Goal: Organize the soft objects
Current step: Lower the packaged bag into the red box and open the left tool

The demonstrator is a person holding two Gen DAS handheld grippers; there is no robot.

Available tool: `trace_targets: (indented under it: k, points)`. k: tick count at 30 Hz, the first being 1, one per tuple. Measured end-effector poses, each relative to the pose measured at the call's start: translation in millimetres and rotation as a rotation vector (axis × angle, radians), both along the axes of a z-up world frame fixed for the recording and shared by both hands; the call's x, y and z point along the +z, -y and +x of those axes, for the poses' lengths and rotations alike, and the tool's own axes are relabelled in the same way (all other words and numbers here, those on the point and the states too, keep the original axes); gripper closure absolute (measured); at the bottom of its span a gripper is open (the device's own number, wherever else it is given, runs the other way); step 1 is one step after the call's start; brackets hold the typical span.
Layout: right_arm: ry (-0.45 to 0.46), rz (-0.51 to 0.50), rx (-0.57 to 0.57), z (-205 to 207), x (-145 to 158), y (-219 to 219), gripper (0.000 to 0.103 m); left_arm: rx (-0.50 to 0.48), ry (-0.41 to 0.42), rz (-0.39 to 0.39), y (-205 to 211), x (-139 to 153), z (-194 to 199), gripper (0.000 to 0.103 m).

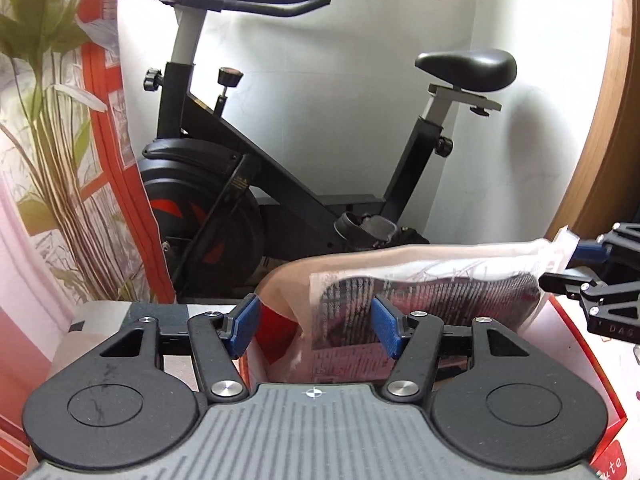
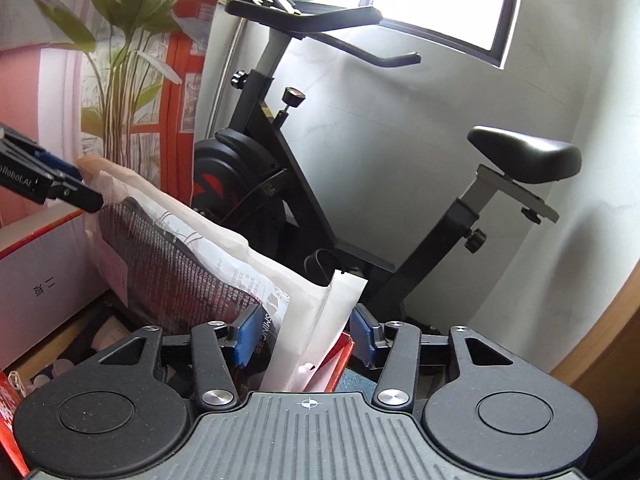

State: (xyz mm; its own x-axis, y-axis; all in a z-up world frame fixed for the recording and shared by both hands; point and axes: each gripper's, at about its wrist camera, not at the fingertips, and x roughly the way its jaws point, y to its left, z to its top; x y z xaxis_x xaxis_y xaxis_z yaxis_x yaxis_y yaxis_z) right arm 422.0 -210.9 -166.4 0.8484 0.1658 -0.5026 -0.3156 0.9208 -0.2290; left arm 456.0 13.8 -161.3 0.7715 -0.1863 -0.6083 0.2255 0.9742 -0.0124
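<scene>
The pack [image 1: 424, 292] sits on edge in the red-and-white box [image 2: 44, 276], its top poking well above the rim. It's a soft thing sealed in clear, crinkly plastic with a printed card inside; it looks light and floppy, the film likely slick, so expect it to sag or slide. The best hold is probably on the flat sealed ends, where the plastic is doubled.

The left gripper [image 1: 316, 326] is at one end with its blue pads parted and the pack's corner between them; the right-hand pad looks close to the film, the other stands clear, so no grip there. The right gripper [image 2: 304, 336] is at the other end, its pads also apart, the white sealed flap standing in the gap without being pinched.

What's inside the pack is hard to read through the glare. The box floor is mostly hidden, with only a dark clutter glimpsed beside the pack. An exercise bike [image 1: 280, 160] fills the background.
</scene>
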Motion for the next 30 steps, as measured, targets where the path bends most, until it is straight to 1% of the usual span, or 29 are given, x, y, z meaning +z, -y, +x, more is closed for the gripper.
trace_targets:
  k: [1, 2, 5, 7, 9, 11, 12, 13, 14, 15, 16, 17, 18, 21, 24, 26, 27, 28, 29, 30]
  points:
    - [-0.010, -0.030, 0.015, 1, -1, -3, 0.079, 0.002, 0.012, 0.000, 0, 3, -1, 0.040]
    - [-0.013, -0.072, 0.025, 0, -3, -9, 0.085, 0.001, 0.024, -0.003, 0, 6, -3, 0.040]
    - [0.029, -0.187, 0.057, -5, -11, -22, 0.089, -0.009, 0.064, -0.021, 0, 18, -9, 0.040]
    - [0.079, -0.271, 0.075, -10, -18, -32, 0.089, -0.013, 0.089, -0.028, 1, 25, -12, 0.041]
    - [0.114, -0.320, 0.091, -11, -22, -40, 0.089, -0.016, 0.101, -0.035, 3, 29, -10, 0.042]
    - [0.146, -0.360, 0.106, -12, -26, -46, 0.089, -0.018, 0.104, -0.040, 8, 29, -5, 0.046]
    - [0.152, -0.376, 0.112, -12, -29, -49, 0.089, -0.020, 0.099, -0.044, 10, 28, -2, 0.049]
    - [0.144, -0.385, 0.119, -11, -31, -51, 0.089, -0.027, 0.079, -0.048, 13, 24, 2, 0.056]
    - [0.125, -0.385, 0.130, -9, -34, -53, 0.090, -0.034, 0.054, -0.048, 15, 19, 5, 0.061]
    - [0.098, -0.393, 0.134, -6, -38, -56, 0.090, -0.036, 0.029, -0.044, 18, 13, 9, 0.069]
    - [0.078, -0.408, 0.136, -4, -42, -59, 0.090, -0.034, 0.007, -0.040, 20, 6, 12, 0.071]
    - [0.064, -0.414, 0.138, -2, -45, -60, 0.091, -0.033, -0.008, -0.042, 21, 0, 14, 0.071]
    - [0.034, -0.407, 0.132, 2, -48, -60, 0.091, -0.033, -0.021, -0.047, 22, -4, 15, 0.071]
    - [-0.009, -0.347, 0.108, 11, -47, -56, 0.091, -0.034, -0.041, -0.056, 21, -13, 16, 0.071]
    - [-0.052, -0.302, 0.087, 19, -42, -55, 0.092, -0.037, -0.033, -0.050, 18, -13, 14, 0.071]
    - [-0.065, -0.276, 0.065, 21, -40, -53, 0.088, -0.034, -0.020, -0.054, 14, -8, 11, 0.070]
    - [-0.075, -0.246, 0.046, 21, -37, -50, 0.085, -0.034, -0.015, -0.054, 12, -6, 9, 0.067]
    - [-0.086, -0.211, 0.027, 21, -35, -47, 0.077, -0.034, -0.009, -0.050, 12, -3, 7, 0.060]
    - [-0.094, -0.163, 0.011, 20, -32, -41, 0.071, -0.034, -0.002, -0.044, 12, 0, 4, 0.056]
    - [-0.094, -0.125, 0.001, 18, -29, -37, 0.069, -0.034, 0.005, -0.041, 11, 2, 1, 0.048]
